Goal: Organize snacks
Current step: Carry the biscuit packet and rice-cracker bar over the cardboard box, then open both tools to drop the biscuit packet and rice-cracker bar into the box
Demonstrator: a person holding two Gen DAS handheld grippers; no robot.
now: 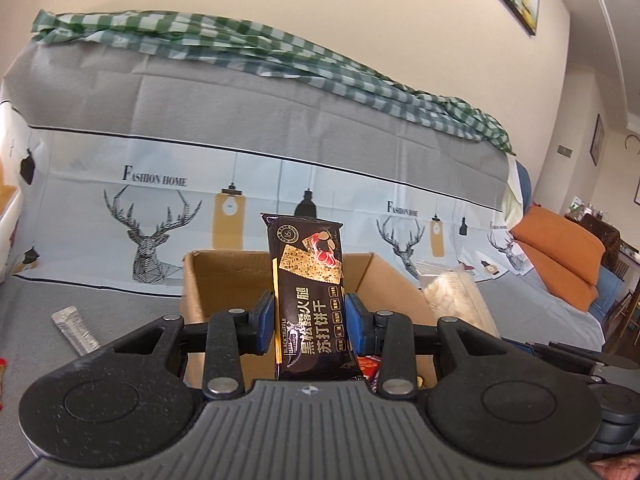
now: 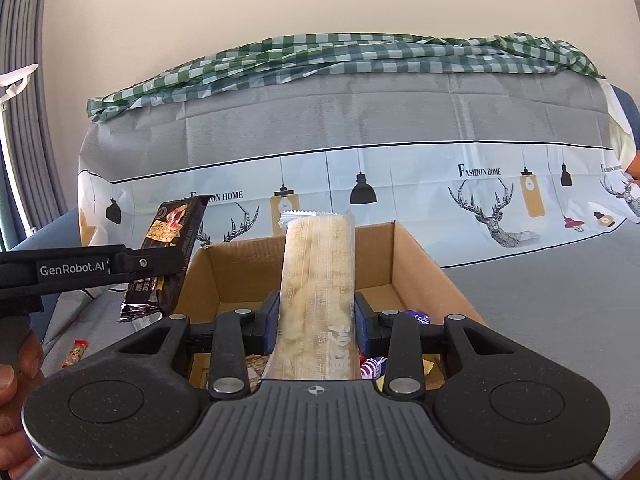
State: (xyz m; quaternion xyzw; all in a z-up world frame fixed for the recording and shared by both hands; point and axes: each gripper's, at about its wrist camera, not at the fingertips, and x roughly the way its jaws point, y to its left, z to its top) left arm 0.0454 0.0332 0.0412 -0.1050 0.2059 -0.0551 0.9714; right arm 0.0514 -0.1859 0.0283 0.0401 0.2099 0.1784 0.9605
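My left gripper [image 1: 311, 320] is shut on a black cracker packet [image 1: 308, 280] and holds it upright above the near left part of an open cardboard box [image 1: 224, 280]. In the right wrist view the same packet [image 2: 176, 232] sits in the left gripper [image 2: 160, 264] at the box's left corner. My right gripper [image 2: 316, 320] is shut on a long clear packet of pale biscuits [image 2: 318, 280], upright over the box [image 2: 416, 256]. Several small wrapped snacks [image 2: 374, 368] lie inside the box.
A silver wrapped bar [image 1: 76, 328] lies on the grey sofa cover left of the box. A small red snack [image 2: 74, 354] lies at the left. The clear packet shows at the right in the left wrist view [image 1: 456, 304]. Orange cushions [image 1: 560, 256] lie far right.
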